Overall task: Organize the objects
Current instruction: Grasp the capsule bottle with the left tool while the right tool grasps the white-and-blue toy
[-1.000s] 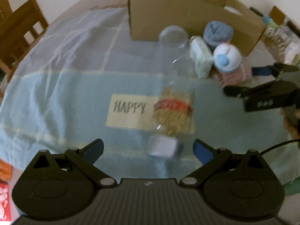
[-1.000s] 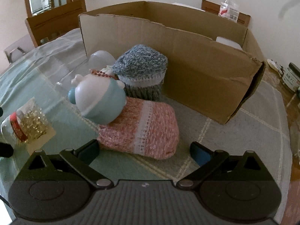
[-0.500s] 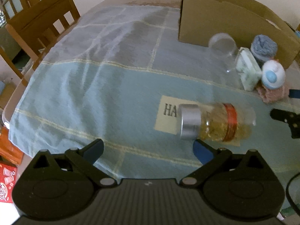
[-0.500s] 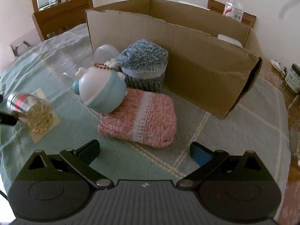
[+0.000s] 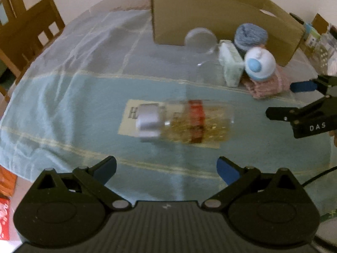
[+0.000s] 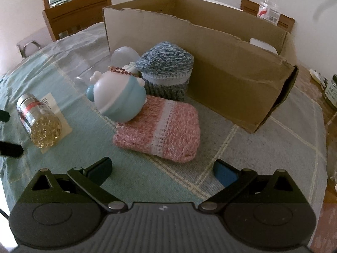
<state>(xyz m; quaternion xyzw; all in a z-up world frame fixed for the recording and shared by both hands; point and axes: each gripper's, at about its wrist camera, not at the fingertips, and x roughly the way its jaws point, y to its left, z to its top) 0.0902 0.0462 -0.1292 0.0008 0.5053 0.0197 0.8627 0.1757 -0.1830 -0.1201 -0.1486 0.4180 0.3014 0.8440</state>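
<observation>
Jar (image 5: 185,123) of golden beads lies on its side, straight ahead of my left gripper (image 5: 166,166), centred between the jaw tips but beyond them, not touching. Silver cap (image 5: 148,122) points toward the left jaw side, red band round the middle. It's blurred in the left view; sharp in the right view, where the same jar (image 6: 39,121) sits far off the left jaw, base facing the camera. It rests on a pale label patch (image 5: 130,116) on the blue-green tablecloth (image 5: 73,105).

Left jaws spread wide, nothing between them. Right gripper (image 6: 162,169) likewise spread wide and empty; I see it from the left view as black fingers with a blue pad (image 5: 303,86), off beyond the right jaw.

Directly ahead of the right jaws: pink knit pouch (image 6: 162,130) flat on the cloth, just past the tips, no contact. White-and-blue round toy (image 6: 119,97) leans on the pouch's far left edge, touching it. Behind that, a blue knit pouch (image 6: 166,73) stands upright against the cardboard box (image 6: 231,80). A clear overturned cup (image 6: 124,55) and a pale green packet (image 5: 230,63) sit to the left of the blue knit, near the box wall.

Further out: wooden chair (image 5: 29,40) past the left jaw, plastic bottle (image 6: 268,6) behind the box.
</observation>
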